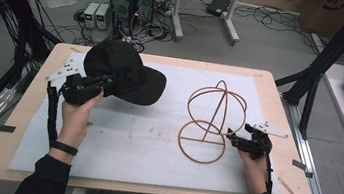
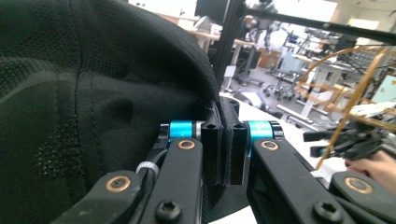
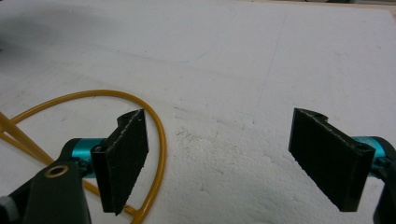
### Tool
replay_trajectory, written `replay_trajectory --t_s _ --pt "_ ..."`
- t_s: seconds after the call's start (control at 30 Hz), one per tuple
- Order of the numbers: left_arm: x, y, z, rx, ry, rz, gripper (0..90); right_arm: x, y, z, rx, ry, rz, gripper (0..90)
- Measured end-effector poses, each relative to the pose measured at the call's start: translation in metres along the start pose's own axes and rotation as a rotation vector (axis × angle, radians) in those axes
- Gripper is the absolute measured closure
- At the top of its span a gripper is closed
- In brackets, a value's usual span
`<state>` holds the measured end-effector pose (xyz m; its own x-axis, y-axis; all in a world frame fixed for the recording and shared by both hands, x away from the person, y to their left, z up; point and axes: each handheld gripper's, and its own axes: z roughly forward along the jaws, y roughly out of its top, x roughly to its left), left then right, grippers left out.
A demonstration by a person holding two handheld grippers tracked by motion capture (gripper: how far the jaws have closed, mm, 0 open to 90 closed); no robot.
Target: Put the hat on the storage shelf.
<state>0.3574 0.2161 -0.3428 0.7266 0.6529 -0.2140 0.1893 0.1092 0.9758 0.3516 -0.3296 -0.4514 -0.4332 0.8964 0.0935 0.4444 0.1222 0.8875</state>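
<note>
My right gripper [image 3: 219, 154], near right, rests with jaws wide beside the wire stand's [image 1: 212, 122] base ring, seemingly ready to steady it. Farther left, my left gripper [image 2: 224, 149] pinches the black cap's [image 1: 122, 73] edge, holding it off the white mat [image 1: 143, 143], presumably for placing on the stand.

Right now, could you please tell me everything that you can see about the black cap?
The black cap is a baseball cap of dark woven fabric, with a rounded crown, stitched seams and a curved brim pointing right toward the wire stand. It is at the left of the white pad, apparently lifted off it. The left gripper is shut on its fabric edge; in the left gripper view, cloth sits pinched between the pads.
</note>
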Motion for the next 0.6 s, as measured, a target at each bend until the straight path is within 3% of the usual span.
replay_trajectory --t_s 0.3,0.6 --pt "-0.036 0.033 0.006 -0.035 -0.073 0.056 87.7 0.000 0.000 0.000 -0.002 0.004 0.001 19.4" --pt "-0.061 0.062 0.013 -0.085 -0.137 0.070 87.7 0.000 0.000 0.000 -0.004 0.006 0.002 19.4"
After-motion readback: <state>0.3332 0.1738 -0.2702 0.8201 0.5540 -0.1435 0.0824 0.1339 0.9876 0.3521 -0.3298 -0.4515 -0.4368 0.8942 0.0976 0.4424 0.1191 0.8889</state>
